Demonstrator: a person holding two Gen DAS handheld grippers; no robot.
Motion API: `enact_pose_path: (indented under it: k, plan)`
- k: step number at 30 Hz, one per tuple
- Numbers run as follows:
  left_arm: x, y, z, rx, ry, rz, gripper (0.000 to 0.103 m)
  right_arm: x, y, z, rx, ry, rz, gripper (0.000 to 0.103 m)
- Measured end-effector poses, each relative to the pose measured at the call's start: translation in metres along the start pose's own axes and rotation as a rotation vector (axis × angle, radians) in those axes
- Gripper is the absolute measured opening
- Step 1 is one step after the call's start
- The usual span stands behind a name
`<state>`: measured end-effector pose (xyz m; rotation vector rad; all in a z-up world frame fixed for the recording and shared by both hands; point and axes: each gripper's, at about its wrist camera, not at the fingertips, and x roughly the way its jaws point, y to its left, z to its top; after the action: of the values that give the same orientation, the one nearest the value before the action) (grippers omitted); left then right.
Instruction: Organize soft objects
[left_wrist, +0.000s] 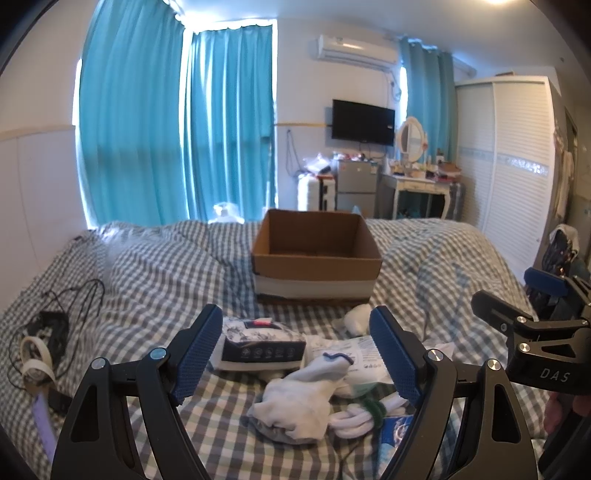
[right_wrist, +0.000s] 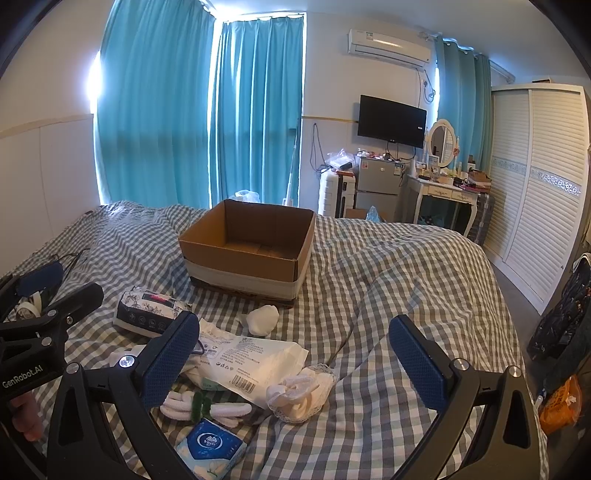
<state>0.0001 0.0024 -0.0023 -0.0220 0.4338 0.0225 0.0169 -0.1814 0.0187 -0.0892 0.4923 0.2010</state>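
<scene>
An open, empty cardboard box (left_wrist: 316, 254) (right_wrist: 247, 251) stands on the checked bed. In front of it lies a heap of soft things: a floral tissue pack (left_wrist: 260, 343) (right_wrist: 149, 308), a white plastic packet (right_wrist: 247, 363), white socks (left_wrist: 295, 402), a lace-trimmed sock (right_wrist: 301, 391), a white coiled rope with a green tie (right_wrist: 207, 408), a blue tissue pack (right_wrist: 210, 448) and a white sock ball (left_wrist: 356, 317) (right_wrist: 262, 319). My left gripper (left_wrist: 299, 354) is open and empty above the socks. My right gripper (right_wrist: 295, 360) is open and empty above the packet.
The grey checked quilt (right_wrist: 388, 295) is rumpled. A tape roll and black cable (left_wrist: 40, 343) lie at the bed's left. Beyond the bed are blue curtains, a small fridge (right_wrist: 376, 181), a dressing table and a white wardrobe (right_wrist: 535, 192). A dark bag (right_wrist: 561, 321) hangs at the right.
</scene>
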Motion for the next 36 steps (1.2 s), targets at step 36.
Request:
enact_pose_path:
  k: [36]
  plan:
    - [-0.0020, 0.0018, -0.0013, 0.006, -0.001, 0.006, 0.083, 0.0021, -0.0001, -0.0052, -0.003, 0.013, 0.001, 0.103]
